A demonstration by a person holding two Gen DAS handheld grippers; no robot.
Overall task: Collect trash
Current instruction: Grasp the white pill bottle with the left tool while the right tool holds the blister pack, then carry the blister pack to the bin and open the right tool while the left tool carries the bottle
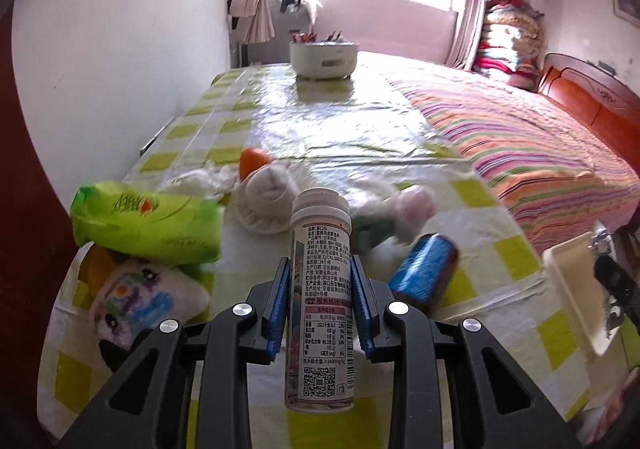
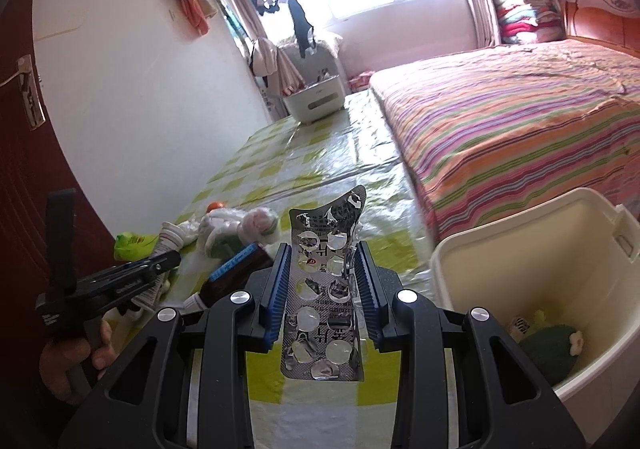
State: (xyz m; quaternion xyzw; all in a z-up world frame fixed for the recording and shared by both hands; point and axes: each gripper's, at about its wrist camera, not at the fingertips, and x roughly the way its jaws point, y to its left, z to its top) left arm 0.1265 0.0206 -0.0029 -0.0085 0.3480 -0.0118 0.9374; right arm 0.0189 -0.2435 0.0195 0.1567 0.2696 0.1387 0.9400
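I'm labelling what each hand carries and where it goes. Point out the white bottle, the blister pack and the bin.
white bottle (image 1: 320, 301): left wrist view, on its printed label.
blister pack (image 2: 322, 301): right wrist view, on the foil middle.
bin (image 2: 496, 225): right wrist view, on its cream inner wall.

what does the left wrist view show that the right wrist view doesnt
Only the left wrist view shows the left gripper shut on a white bottle, and a painted plush toy. Only the right wrist view shows the right gripper shut on an empty blister pack, and the inside of the cream bin. Both show the blue-labelled bottle and the green packet on the checked tablecloth.
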